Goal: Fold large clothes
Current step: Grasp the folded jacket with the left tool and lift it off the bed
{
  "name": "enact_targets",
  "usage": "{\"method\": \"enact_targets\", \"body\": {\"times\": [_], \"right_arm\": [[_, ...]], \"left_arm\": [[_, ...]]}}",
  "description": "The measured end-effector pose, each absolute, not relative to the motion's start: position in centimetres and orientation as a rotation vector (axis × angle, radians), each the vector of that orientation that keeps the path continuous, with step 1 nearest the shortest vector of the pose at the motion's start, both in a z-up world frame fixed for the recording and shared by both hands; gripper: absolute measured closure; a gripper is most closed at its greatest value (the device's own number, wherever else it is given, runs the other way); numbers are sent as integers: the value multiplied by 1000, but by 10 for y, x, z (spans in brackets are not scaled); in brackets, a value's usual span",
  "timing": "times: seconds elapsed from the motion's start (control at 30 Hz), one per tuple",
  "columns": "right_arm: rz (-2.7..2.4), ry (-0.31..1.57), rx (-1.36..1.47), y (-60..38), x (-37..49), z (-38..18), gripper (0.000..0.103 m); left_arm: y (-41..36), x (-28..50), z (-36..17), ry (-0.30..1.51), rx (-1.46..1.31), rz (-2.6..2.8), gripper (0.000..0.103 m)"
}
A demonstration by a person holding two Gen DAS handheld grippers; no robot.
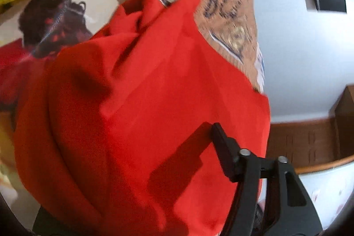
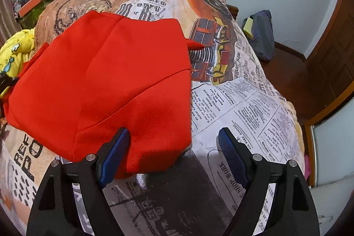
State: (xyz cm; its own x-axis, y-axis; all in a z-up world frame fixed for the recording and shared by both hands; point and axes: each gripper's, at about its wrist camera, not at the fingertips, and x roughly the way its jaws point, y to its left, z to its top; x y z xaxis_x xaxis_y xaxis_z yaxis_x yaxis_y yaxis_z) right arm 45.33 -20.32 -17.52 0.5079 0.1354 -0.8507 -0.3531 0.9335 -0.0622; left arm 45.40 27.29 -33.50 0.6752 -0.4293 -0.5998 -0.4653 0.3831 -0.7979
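One red garment lies folded and creased on the printed bedsheet.

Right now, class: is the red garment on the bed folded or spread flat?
Folded. The red garment lies doubled on the bedsheet, a layer edge crossing it; the right gripper stands open beside it.

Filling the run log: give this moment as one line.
red garment: partly folded on printed bedspread | right gripper: jaws open, at its corner | left gripper: fabric covers jaws

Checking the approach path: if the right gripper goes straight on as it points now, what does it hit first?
Probably the near corner of the red garment, lying between the open fingers of the right gripper; its right fingertip is over bare newspaper-print bedsheet. Depth is unclear.
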Motion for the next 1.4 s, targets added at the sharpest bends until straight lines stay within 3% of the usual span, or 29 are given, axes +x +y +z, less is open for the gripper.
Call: {"method": "enact_targets", "body": {"times": [0.07, 0.2, 0.27, 0.7, 1.03, 1.4], "right_arm": [[304, 1000, -235, -203, 453, -176, 23], [312, 1005, -237, -200, 453, -173, 23], [305, 1002, -245, -197, 452, -168, 23], [530, 876, -222, -95, 456, -109, 23], [674, 951, -379, 12, 444, -159, 23], [677, 916, -473, 18, 435, -178, 20]], "left_arm": [[275, 459, -339, 875, -1242, 67, 58], [277, 461, -335, 879, -1184, 140, 89], [275, 459, -323, 856, -1127, 170, 91], [267, 425, -213, 678, -751, 225, 97], [264, 401, -166, 597, -649, 190, 98], [226, 419, -149, 594, -542, 125, 99]]}}
